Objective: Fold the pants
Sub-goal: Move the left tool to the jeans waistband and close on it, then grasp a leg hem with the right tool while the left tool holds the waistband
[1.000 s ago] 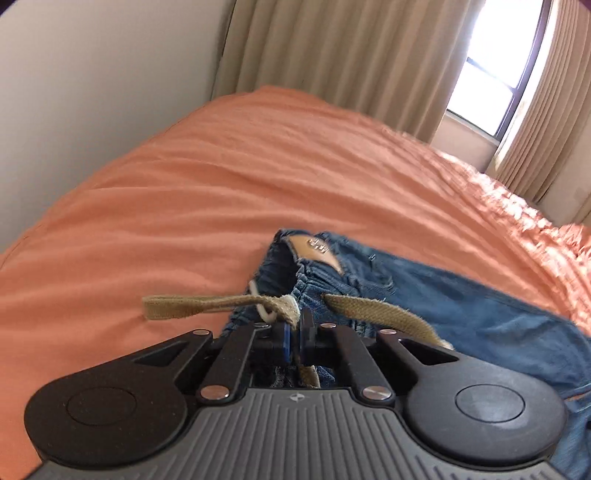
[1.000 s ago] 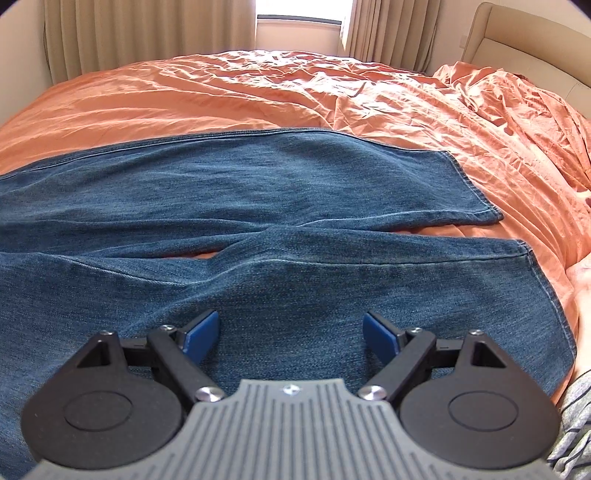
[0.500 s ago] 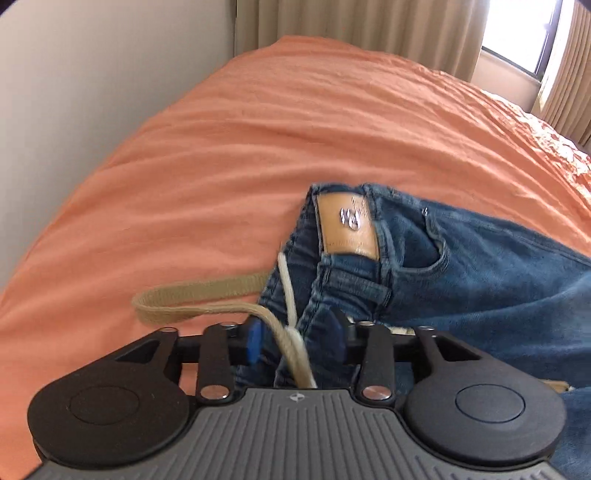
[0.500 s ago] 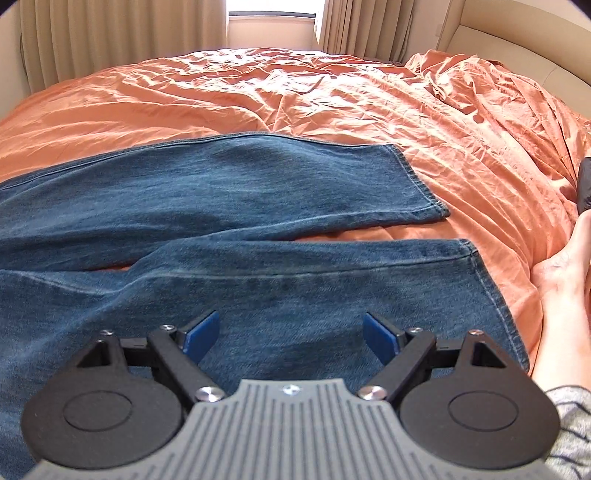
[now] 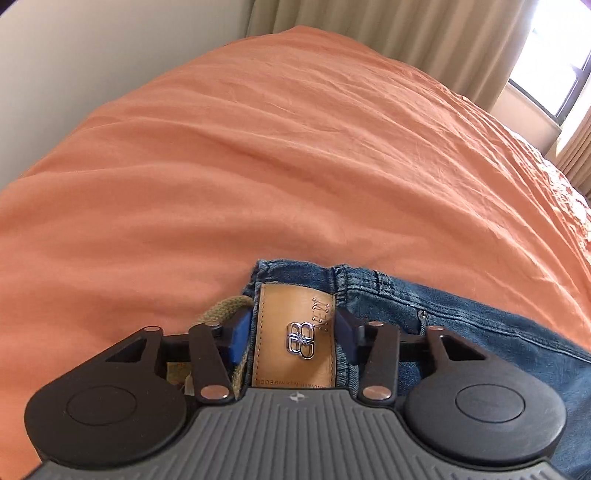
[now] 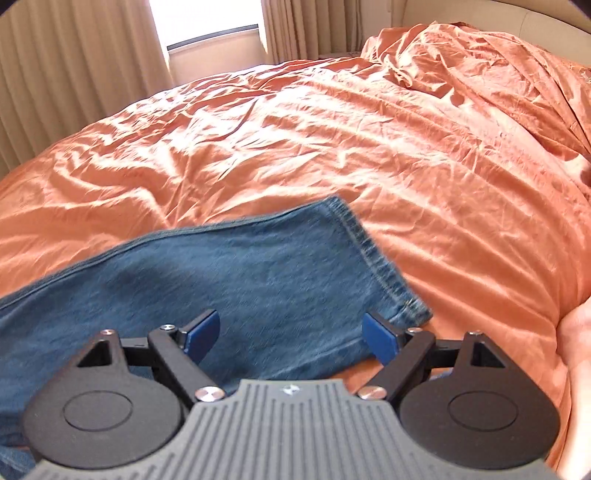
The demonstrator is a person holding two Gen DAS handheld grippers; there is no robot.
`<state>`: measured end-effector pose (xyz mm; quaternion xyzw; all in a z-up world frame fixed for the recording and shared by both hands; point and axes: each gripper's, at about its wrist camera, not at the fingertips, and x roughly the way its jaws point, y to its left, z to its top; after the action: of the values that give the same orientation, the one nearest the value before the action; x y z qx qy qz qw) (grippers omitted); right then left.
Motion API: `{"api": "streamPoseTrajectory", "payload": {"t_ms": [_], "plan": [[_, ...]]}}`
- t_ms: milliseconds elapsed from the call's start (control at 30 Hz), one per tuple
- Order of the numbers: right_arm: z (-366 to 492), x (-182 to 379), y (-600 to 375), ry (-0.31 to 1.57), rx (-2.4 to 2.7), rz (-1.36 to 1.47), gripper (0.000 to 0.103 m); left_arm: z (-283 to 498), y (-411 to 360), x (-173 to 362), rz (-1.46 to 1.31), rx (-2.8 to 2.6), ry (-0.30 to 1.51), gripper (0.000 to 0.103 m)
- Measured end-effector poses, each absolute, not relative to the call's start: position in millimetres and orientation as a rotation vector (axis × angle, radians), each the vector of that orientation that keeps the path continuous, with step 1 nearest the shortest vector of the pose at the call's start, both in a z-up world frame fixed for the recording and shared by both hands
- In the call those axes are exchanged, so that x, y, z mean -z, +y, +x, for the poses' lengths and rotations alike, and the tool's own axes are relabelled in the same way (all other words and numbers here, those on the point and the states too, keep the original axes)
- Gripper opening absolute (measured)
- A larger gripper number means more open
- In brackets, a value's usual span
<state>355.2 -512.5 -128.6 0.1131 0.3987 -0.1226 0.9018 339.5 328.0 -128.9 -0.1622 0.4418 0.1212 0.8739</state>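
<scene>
Blue jeans lie flat on an orange bed. In the left wrist view their waistband [image 5: 369,284] with a tan leather patch [image 5: 295,332] sits between the fingers of my left gripper [image 5: 290,334], which is open around the patch. A tan drawstring [image 5: 221,310] pokes out by the left finger. In the right wrist view my right gripper [image 6: 291,334] is open and empty just above the hem end of a jeans leg [image 6: 258,280], with the hem [image 6: 376,254] to the right of the fingers.
The orange bedspread [image 6: 369,129] is wrinkled and spreads far behind the jeans. Beige curtains [image 6: 74,55] and a window [image 6: 210,18] stand behind the bed. A wall [image 5: 92,55] runs along the bed's left side. A hand [image 6: 576,350] shows at the right edge.
My left gripper let go of the drawstring, opened and moved over the waistband patch. My right gripper stayed open and moved right along the leg to its hem end.
</scene>
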Motion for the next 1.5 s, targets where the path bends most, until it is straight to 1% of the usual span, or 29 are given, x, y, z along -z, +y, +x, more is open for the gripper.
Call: {"api": "streamPoseTrajectory", "payload": {"t_ms": [33, 67, 100, 200, 333, 400, 433, 500, 533, 567, 633, 700, 767, 867, 900, 967, 1000, 1033, 1067, 1100, 1167, 1233, 1433, 1500], "plan": [[364.9, 129.8, -523.5, 0.825, 0.262, 0.244, 0.078, 343.2, 322.3, 131.3, -0.3, -0.253, 0.931, 0.042], [372.8, 132.2, -531.8, 0.83, 0.272, 0.25, 0.071, 346.7, 316.5, 133.3, -0.258, -0.265, 0.937, 0.041], [380.5, 135.6, -539.8, 0.839, 0.286, 0.258, 0.068, 350.4, 311.4, 135.9, -0.222, -0.277, 0.943, 0.041], [397.3, 149.1, -568.7, 0.851, 0.349, 0.28, 0.068, 358.0, 302.9, 140.5, -0.17, -0.305, 0.963, 0.04], [411.5, 163.7, -601.6, 0.833, 0.312, 0.416, 0.069, 365.7, 299.0, 141.8, -0.155, -0.332, 0.993, 0.04], [422.4, 169.4, -603.5, 0.823, 0.256, 0.453, 0.066, 368.9, 295.6, 142.2, -0.137, -0.347, 1.003, 0.04], [427.9, 171.5, -601.4, 0.825, 0.234, 0.451, 0.06, 369.4, 293.8, 142.8, -0.13, -0.355, 1.005, 0.04], [436.5, 174.1, -595.9, 0.847, 0.206, 0.428, 0.014, 370.8, 291.8, 143.0, -0.127, -0.375, 1.001, 0.04], [438.8, 173.5, -592.5, 0.853, 0.2, 0.407, 0.012, 371.3, 289.8, 142.5, -0.124, -0.388, 0.993, 0.039], [438.7, 168.5, -586.2, 0.834, 0.204, 0.34, 0.011, 370.9, 285.9, 141.0, -0.111, -0.405, 0.976, 0.032], [435.5, 157.6, -582.4, 0.78, 0.22, 0.278, 0.005, 368.7, 276.1, 133.9, -0.062, -0.439, 0.91, 0.025], [431.2, 149.1, -589.5, 0.733, 0.248, 0.276, 0.0, 369.1, 271.7, 130.2, -0.062, -0.464, 0.875, 0.023], [428.0, 148.8, -603.7, 0.727, 0.469, 0.194, 0.0, 374.9, 265.5, 137.4, 0.019, -0.477, 0.877, 0.023], [414.2, 162.1, -641.9, 0.812, 0.533, 0.32, 0.0, 380.2, 267.4, 147.7, -0.017, -0.515, 0.876, 0.023], [407.2, 162.0, -644.2, 0.811, 0.518, 0.331, 0.0, 382.0, 266.9, 149.8, -0.011, -0.523, 0.88, 0.024], [392.9, 159.8, -642.2, 0.815, 0.417, 0.392, 0.0, 383.7, 264.3, 148.2, 0.016, -0.541, 0.879, 0.03], [387.5, 158.4, -637.8, 0.824, 0.395, 0.396, 0.004, 383.9, 263.3, 145.9, 0.026, -0.549, 0.879, 0.032], [382.6, 157.0, -632.4, 0.834, 0.367, 0.396, 0.009, 382.9, 260.6, 143.0, 0.048, -0.554, 0.873, 0.036], [377.3, 155.2, -624.9, 0.841, 0.331, 0.385, 0.021, 381.0, 257.4, 139.4, 0.076, -0.555, 0.865, 0.039], [372.5, 153.1, -615.8, 0.847, 0.301, 0.363, 0.028, 379.0, 254.2, 135.1, 0.096, -0.548, 0.861, 0.04], [361.1, 147.8, -596.1, 0.862, 0.245, 0.322, 0.027, 371.2, 248.8, 124.6, 0.13, -0.522, 0.854, 0.045], [347.2, 141.1, -581.4, 0.867, 0.198, 0.305, 0.029, 356.8, 242.4, 110.0, 0.156, -0.475, 0.834, 0.045], [302.3, 110.7, -542.0, 0.848, 0.075, 0.23, 0.028, 298.4, 212.9, 59.9, 0.233, -0.275, 0.816, 0.048], [285.4, 103.0, -530.8, 0.868, 0.052, 0.203, 0.03, 274.6, 200.3, 47.3, 0.286, -0.197, 0.826, 0.048]]}}
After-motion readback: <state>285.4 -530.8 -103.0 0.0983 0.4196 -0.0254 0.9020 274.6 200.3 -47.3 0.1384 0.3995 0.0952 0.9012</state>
